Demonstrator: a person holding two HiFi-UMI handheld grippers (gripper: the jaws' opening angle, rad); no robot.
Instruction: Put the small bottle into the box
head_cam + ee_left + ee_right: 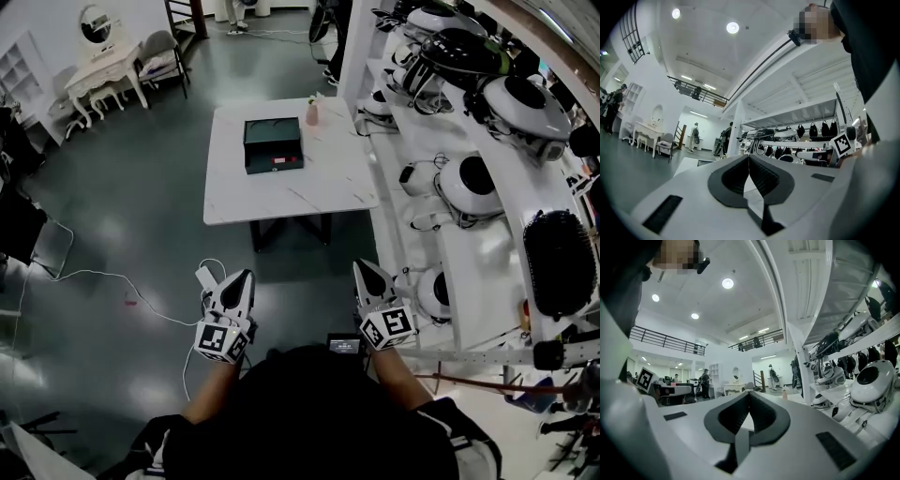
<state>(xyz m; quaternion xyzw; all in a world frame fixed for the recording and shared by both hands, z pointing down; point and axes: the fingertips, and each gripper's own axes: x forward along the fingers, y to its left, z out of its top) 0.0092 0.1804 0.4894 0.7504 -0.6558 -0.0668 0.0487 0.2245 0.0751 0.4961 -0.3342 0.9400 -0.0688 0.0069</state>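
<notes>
Hard to make out: the bottle (312, 112) is tiny in the head view, so its cap and label are unreadable; the inside of the box (273, 145) is unclear.
Bottle: pale pink, upright, at the far edge of the bench (309, 192), just right of the box.
Box: dark green, toward the far edge.
Left claw (246, 275): jaws together, empty, well short of the near edge.
Right claw (362, 266): jaws together, empty.

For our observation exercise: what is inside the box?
Inside the box nothing is clear: only dark surfaces and a red patch near its front show. The bottle stands outside.
</notes>
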